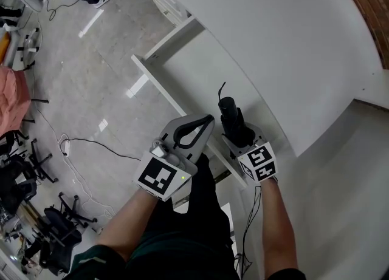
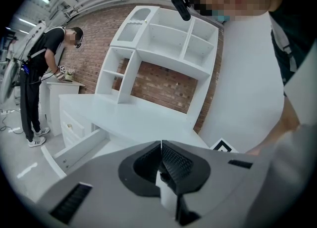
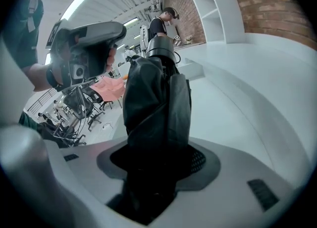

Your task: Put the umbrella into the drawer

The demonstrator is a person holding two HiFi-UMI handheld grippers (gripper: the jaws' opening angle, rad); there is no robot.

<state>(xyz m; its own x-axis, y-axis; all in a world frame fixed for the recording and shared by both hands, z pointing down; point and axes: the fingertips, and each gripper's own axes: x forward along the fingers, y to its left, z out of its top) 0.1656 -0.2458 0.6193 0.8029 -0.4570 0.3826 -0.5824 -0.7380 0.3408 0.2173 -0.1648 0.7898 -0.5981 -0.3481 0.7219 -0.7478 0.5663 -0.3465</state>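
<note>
— Which step are you in now?
— I judge the carrying. Your right gripper (image 3: 158,153) has its jaws closed around the black folded umbrella (image 3: 156,98), held upright near the open drawer (image 1: 159,84), not yet inside it. Your left gripper (image 2: 161,145), also near the drawer, has its jaws pressed together on nothing.
— And the next move?
— Probably bring the umbrella over the drawer, lay it flat inside, then loosen the jaws.
— Any writing?
— No brand or label readable; only square markers on the grippers
</note>
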